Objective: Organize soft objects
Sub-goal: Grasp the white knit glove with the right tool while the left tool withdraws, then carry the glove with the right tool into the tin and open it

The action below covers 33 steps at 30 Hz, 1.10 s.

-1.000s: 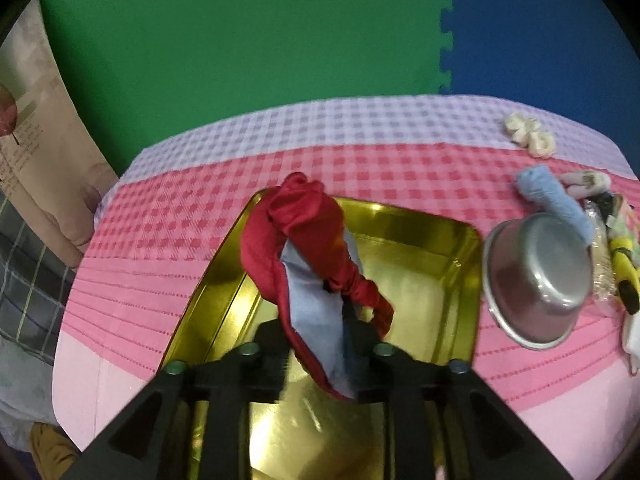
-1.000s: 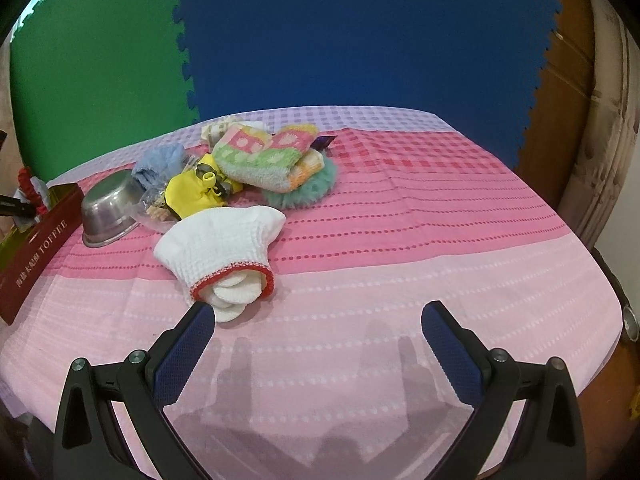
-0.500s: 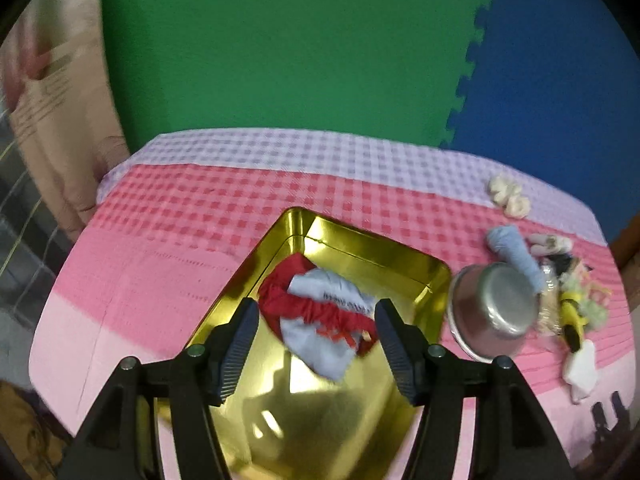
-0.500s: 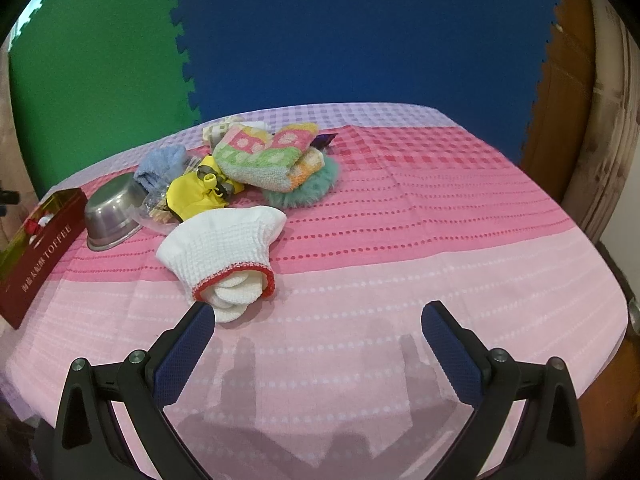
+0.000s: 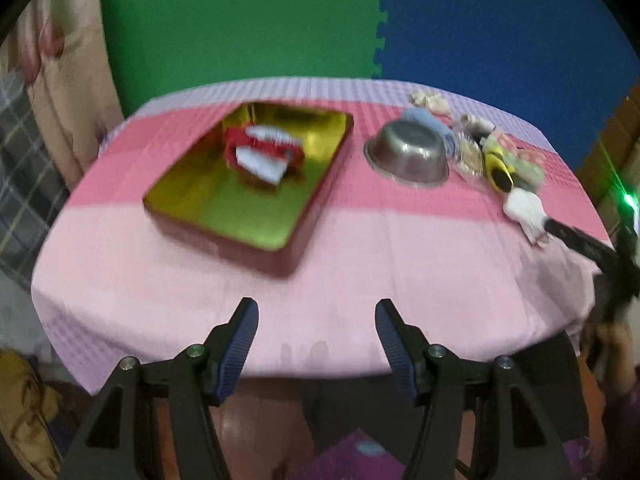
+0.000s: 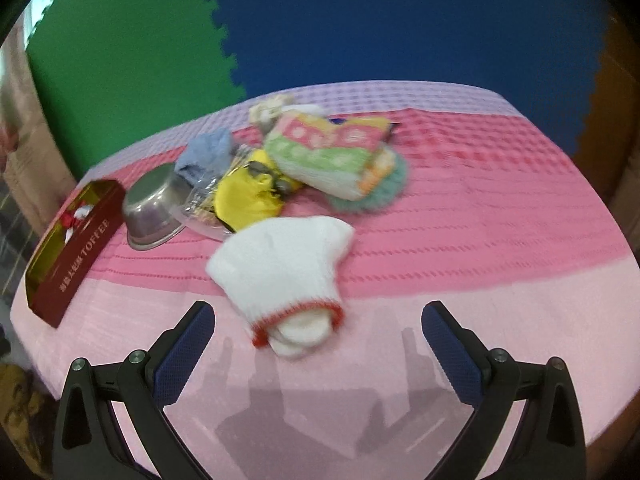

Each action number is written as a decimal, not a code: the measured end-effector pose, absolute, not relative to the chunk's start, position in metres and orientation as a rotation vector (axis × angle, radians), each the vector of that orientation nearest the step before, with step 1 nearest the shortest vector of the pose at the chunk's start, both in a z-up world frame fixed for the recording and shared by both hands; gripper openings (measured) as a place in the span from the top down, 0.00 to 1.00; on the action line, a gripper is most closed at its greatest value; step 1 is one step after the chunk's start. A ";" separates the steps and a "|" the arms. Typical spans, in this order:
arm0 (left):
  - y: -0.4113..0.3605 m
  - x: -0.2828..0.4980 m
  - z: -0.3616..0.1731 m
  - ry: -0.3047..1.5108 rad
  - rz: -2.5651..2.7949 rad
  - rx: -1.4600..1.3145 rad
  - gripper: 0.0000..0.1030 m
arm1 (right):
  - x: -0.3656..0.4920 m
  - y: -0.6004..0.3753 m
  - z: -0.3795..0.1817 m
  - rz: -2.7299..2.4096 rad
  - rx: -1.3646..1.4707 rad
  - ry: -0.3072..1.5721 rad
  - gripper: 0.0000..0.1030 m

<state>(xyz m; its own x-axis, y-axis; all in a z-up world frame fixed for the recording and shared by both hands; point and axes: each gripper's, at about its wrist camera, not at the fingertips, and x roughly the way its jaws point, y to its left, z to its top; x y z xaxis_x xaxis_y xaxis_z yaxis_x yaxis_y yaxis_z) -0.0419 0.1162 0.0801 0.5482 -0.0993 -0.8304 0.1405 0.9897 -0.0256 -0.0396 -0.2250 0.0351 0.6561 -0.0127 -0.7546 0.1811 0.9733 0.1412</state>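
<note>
Gloves (image 6: 286, 264), white and nested, lie just ahead of your wide-open, empty right gripper (image 6: 318, 334) while the left gripper (image 5: 317, 334) gapes empty; pinch only the top layer and the pair may separate.

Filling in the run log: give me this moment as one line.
left gripper: open, empty | red-and-blue cloth: in gold tin tray | right gripper: open, before white knitted glove

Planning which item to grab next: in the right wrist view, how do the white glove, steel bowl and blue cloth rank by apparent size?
1. white glove, though it lies nearest the camera
2. steel bowl
3. blue cloth, partly hidden behind the bowl
</note>
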 end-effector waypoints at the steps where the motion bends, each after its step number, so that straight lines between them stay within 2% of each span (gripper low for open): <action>1: 0.118 -0.048 0.078 0.986 -0.140 0.030 0.40 | -0.033 -0.221 0.034 -0.101 0.190 0.864 0.00; 4: 0.125 -0.056 0.071 1.010 -0.124 0.000 0.40 | -0.012 -0.208 0.024 -0.059 0.128 0.932 0.01; 6: 0.128 -0.058 0.066 1.018 -0.106 0.014 0.40 | -0.002 -0.201 0.015 -0.055 0.083 0.982 0.42; 8: 0.131 -0.061 0.065 1.013 -0.083 0.022 0.40 | -0.006 -0.198 0.018 -0.074 0.074 0.976 0.70; 9: 0.134 -0.063 0.065 1.009 -0.075 0.017 0.40 | -0.009 -0.197 0.021 -0.055 0.092 0.976 0.73; 17: 0.147 -0.063 0.063 1.019 -0.053 -0.035 0.40 | -0.044 -0.141 0.084 0.129 0.101 0.879 0.74; 23: 0.151 -0.066 0.073 0.995 -0.017 -0.024 0.40 | 0.002 -0.063 0.123 0.333 0.107 0.848 0.74; 27: 0.162 -0.066 0.079 0.970 0.027 -0.032 0.40 | 0.059 -0.009 0.123 0.409 0.092 0.887 0.73; 33: 0.172 -0.063 0.077 0.945 0.105 0.039 0.40 | 0.127 0.049 0.093 0.422 0.101 0.966 0.73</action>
